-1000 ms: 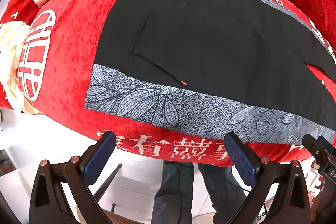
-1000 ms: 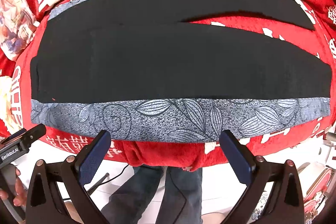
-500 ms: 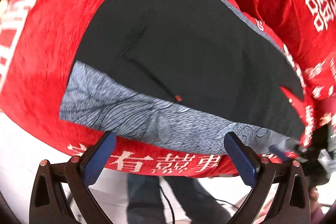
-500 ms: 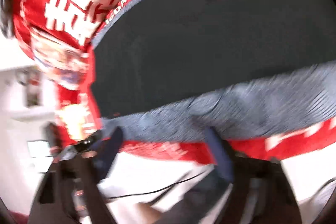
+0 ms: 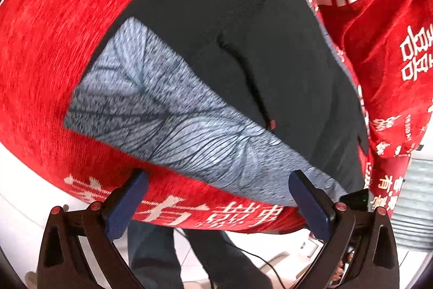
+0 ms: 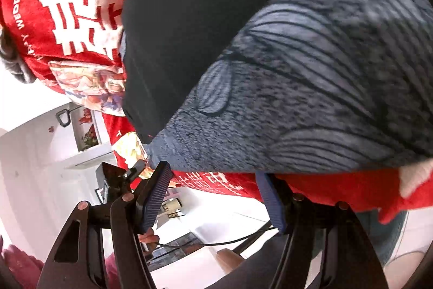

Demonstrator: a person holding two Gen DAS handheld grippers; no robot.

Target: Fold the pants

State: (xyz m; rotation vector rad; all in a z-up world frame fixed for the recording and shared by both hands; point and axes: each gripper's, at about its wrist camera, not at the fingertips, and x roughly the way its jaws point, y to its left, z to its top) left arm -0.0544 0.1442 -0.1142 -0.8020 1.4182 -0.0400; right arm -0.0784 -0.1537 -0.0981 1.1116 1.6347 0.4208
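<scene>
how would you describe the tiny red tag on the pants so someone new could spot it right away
Start with the red blanket with white characters; black pants lie spread on it, with a grey leaf-patterned band along their near side. Follow the dark pocket seam down toward that band: the red tag sits at its end. It is the only red speck on the black cloth.
</scene>
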